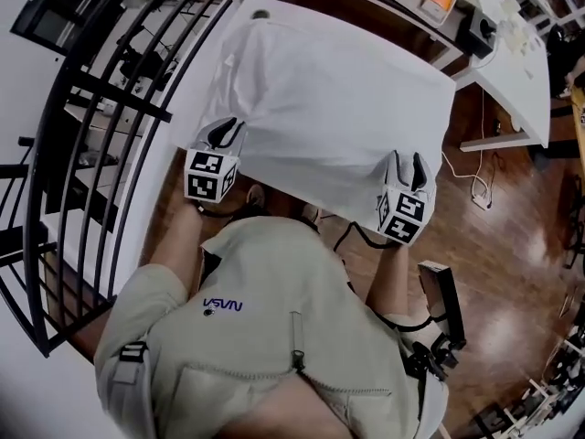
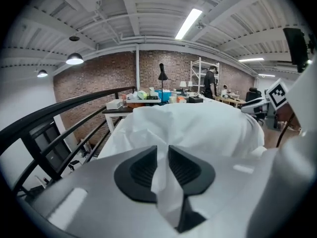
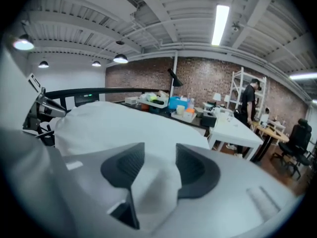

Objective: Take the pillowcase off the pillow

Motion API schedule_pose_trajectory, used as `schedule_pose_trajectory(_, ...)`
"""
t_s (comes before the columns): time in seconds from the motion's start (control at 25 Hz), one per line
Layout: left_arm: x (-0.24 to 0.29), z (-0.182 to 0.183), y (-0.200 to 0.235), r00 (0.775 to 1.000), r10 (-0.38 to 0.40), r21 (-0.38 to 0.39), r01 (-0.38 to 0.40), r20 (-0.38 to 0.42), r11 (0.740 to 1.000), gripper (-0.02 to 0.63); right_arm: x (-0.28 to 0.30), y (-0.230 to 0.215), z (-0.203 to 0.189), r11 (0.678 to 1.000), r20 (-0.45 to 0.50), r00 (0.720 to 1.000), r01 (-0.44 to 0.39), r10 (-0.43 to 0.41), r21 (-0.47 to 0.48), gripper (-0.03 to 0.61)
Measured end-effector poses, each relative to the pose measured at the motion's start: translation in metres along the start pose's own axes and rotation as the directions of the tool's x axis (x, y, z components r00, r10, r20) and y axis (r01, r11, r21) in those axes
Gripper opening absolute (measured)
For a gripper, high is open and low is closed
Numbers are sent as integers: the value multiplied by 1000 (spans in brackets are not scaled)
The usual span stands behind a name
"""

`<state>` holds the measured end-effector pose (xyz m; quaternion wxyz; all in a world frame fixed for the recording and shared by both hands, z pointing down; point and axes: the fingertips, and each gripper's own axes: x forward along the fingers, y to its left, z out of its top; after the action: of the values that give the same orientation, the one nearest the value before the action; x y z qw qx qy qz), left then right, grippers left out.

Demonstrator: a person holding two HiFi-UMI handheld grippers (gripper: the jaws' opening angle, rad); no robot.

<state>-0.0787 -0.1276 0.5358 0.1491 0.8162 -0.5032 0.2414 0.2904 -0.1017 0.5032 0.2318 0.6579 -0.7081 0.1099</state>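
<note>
Both jaws — pillowcase (image 1: 338, 108) edge between

I see a red-brown brick back wall (image 2: 99, 78) under a white beamed ceiling (image 2: 148, 4) with a long fluorescent strip light (image 2: 188, 24). A black metal railing (image 2: 29, 127) runs along the left. Glossy brown wooden floor (image 1: 512, 254) lies beside a white rectangular side table (image 1: 526, 90).

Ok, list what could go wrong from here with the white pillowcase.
1. The left gripper pinches only a thin fold of the white fabric pillowcase; a hard pull could slip it free.
2. The right gripper is closed on a thicker wad, perhaps pillow as well as case; then the pillow would drag along instead of coming out.
3. Nothing pins the far end on the brown wooden table, so the whole bundle may slide toward the person.
</note>
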Motion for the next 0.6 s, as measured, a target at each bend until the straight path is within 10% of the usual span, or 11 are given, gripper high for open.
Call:
schedule_pose_trajectory(0.28, -19, -23, 43, 997, 70, -99, -66, 39, 993, 80, -2, 97, 69, 979, 110, 981, -140, 157, -148, 189)
schedule_pose_trajectory(0.6, -27, -23, 86, 996, -76, -54, 79, 56, 995, 80, 12, 287, 100, 898, 36, 936, -324, 349, -297, 189)
